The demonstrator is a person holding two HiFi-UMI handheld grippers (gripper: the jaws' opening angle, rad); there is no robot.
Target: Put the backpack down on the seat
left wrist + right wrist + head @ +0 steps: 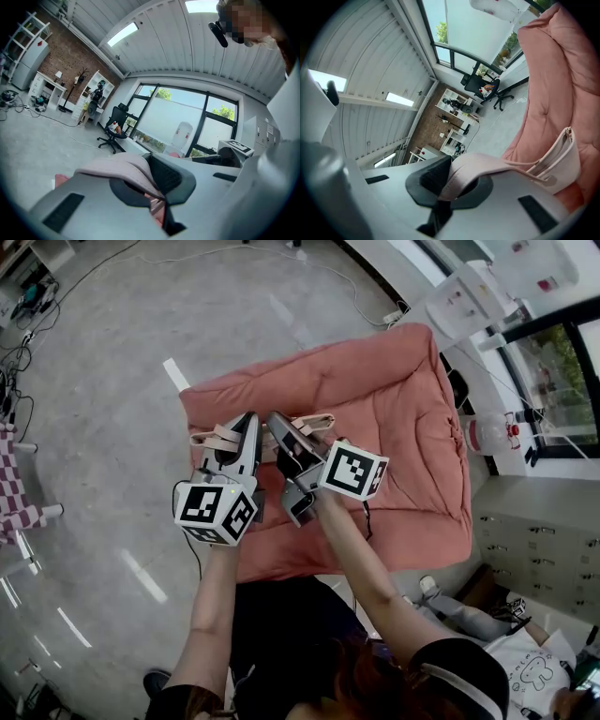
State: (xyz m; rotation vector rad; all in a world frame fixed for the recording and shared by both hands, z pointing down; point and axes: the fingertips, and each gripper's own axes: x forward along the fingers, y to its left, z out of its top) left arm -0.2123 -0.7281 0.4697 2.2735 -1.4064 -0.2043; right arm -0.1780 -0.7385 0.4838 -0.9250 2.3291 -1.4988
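A pale pink backpack strap point(214, 436) is pinched in my left gripper point(246, 424), which is shut on it. A second pink strap point(315, 420) is held the same way by my right gripper point(277, 422). Both grippers hang side by side above the near left part of the salmon-pink cushioned seat point(403, 399). The backpack's body is hidden beneath the grippers. In the left gripper view the strap point(123, 169) folds over the closed gripper point(152, 187). The right gripper view shows its strap point(487, 168) running from the gripper point(445, 187) down towards the seat point(562, 70).
A water dispenser point(469, 296) and a grey drawer cabinet point(539, 540) stand right of the seat. Cables point(328, 273) run over the concrete floor behind it. A checkered chair point(14, 493) is at far left. Another person point(525, 662) sits low at the right.
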